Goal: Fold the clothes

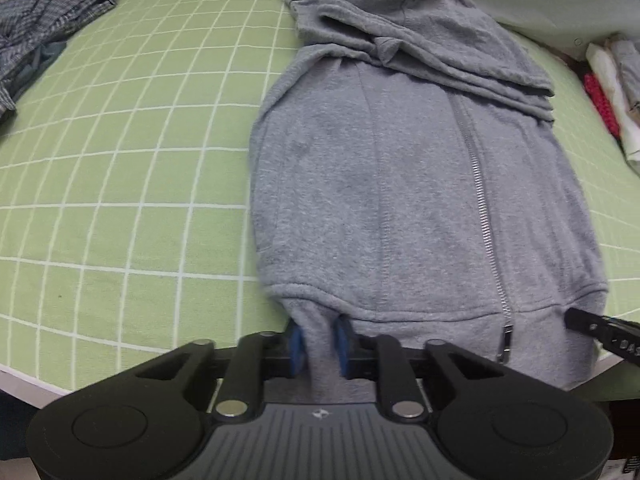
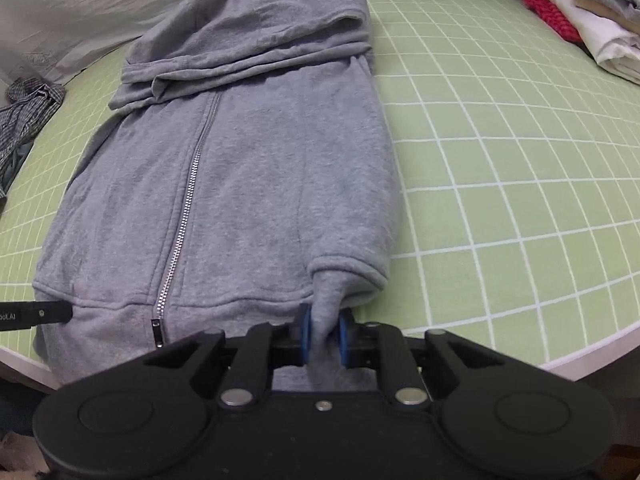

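A grey zip hoodie [image 1: 400, 184] lies flat on the green checked bedsheet [image 1: 120, 200], sleeves and hood folded across its far end. Its hem hangs over the near bed edge. My left gripper [image 1: 320, 344] is shut on the hem's left corner, cloth pinched between the blue pads [image 1: 298, 346]. In the right wrist view the same hoodie [image 2: 248, 168] shows, and my right gripper [image 2: 324, 340] is shut on the hem's right corner, cloth bunched between its blue pads [image 2: 305, 336]. Each gripper's black finger shows at the other view's edge.
A crumpled checked shirt [image 1: 44, 28] lies at the far left of the bed. Folded clothes, white, grey and pink-red [image 2: 580, 12], are stacked at the far right. A pale quilt [image 2: 80, 12] runs along the back. The bedsheet [image 2: 520, 160] spreads right of the hoodie.
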